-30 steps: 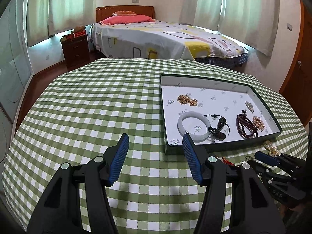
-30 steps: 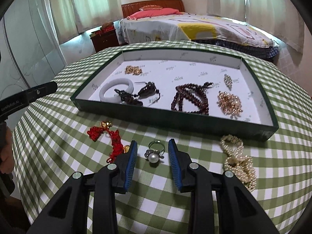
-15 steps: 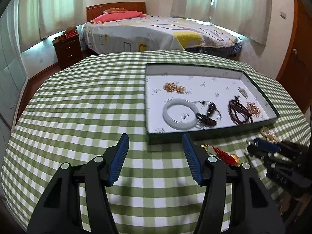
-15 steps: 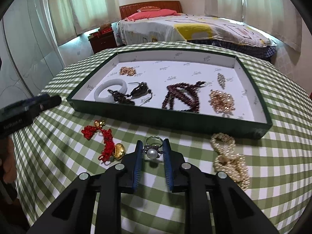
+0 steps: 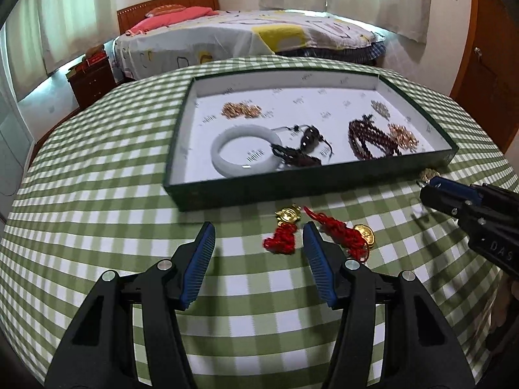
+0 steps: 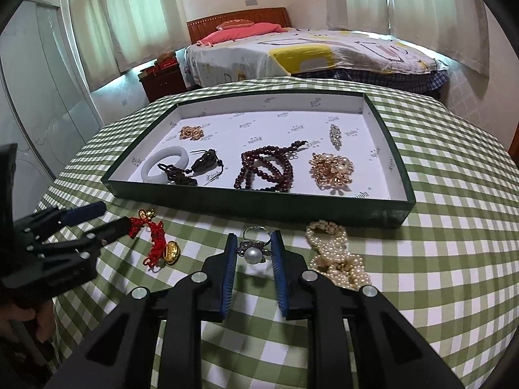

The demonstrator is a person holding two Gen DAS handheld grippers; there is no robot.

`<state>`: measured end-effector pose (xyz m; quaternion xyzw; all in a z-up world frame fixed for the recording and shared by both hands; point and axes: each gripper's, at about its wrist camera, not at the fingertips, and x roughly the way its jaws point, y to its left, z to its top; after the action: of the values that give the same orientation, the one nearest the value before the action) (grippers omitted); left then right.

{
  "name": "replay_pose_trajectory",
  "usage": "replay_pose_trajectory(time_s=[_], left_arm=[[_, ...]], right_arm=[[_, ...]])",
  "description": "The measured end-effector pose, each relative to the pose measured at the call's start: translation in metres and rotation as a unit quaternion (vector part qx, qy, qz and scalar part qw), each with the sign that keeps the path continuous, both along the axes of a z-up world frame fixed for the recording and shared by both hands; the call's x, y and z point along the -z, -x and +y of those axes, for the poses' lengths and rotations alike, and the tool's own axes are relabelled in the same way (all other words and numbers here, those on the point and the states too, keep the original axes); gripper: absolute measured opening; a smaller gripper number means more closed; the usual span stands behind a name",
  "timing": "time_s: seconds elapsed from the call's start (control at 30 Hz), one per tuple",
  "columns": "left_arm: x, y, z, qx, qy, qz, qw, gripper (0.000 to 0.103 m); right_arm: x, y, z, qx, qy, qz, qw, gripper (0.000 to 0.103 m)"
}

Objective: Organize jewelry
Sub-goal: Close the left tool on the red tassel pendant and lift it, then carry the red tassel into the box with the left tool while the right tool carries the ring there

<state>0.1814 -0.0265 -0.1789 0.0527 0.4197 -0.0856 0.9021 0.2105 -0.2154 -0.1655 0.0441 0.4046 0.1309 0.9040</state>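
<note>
A pearl ring (image 6: 254,254) sits between the blue pads of my right gripper (image 6: 254,236), which is shut on it just above the checked cloth. A red knotted cord with gold charms (image 5: 324,231) lies in front of the green tray (image 5: 243,191). My left gripper (image 5: 258,228) is open over the cord's left end, its right finger against the knots. The tray (image 6: 259,204) holds a white bangle (image 6: 165,162), dark red beads (image 6: 266,168) and gold pieces. A pearl bracelet (image 6: 337,259) lies to the right of the ring.
The round table (image 5: 97,168) carries a green checked cloth that drops away at its edges. A bed (image 6: 308,52) and a nightstand (image 5: 92,77) stand beyond it, and a wooden door (image 5: 489,64) is at the right. A hand (image 6: 19,321) holds the left gripper.
The right gripper's jaws have come together on the pearl ring. The left gripper has swung right and lower, from the bare cloth to the red cord.
</note>
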Motion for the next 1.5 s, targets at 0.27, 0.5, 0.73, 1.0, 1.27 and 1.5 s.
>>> replay_pose_trajectory(time_s=[0.27,0.5,0.73,1.0,1.27,1.5], left_arm=[[0.010,-0.006,-0.005,0.012,0.005,0.015,0.9998,0.039],[0.010,-0.002,-0.012,0.043,0.008,0.011,0.9990,0.016],[0.010,0.000,-0.013,0.053,0.017,0.010,0.9984,0.012],[0.005,0.007,-0.011,0.047,0.026,0.004,0.9986,0.012],[-0.005,0.013,-0.006,0.031,0.032,-0.003,0.9990,0.012],[-0.012,0.018,0.000,0.018,0.032,-0.011,0.9993,0.012]], right_arm=[[0.002,-0.001,-0.005,0.002,-0.010,0.002,1.000,0.022],[0.005,-0.002,-0.004,0.002,-0.011,0.005,1.000,0.022],[0.007,-0.002,-0.003,0.001,-0.010,0.007,1.000,0.022],[0.007,-0.002,-0.004,0.000,-0.009,0.005,1.000,0.022],[0.003,0.001,-0.001,-0.003,-0.007,-0.002,1.000,0.022],[-0.003,0.004,0.001,-0.004,-0.003,-0.008,1.000,0.022]])
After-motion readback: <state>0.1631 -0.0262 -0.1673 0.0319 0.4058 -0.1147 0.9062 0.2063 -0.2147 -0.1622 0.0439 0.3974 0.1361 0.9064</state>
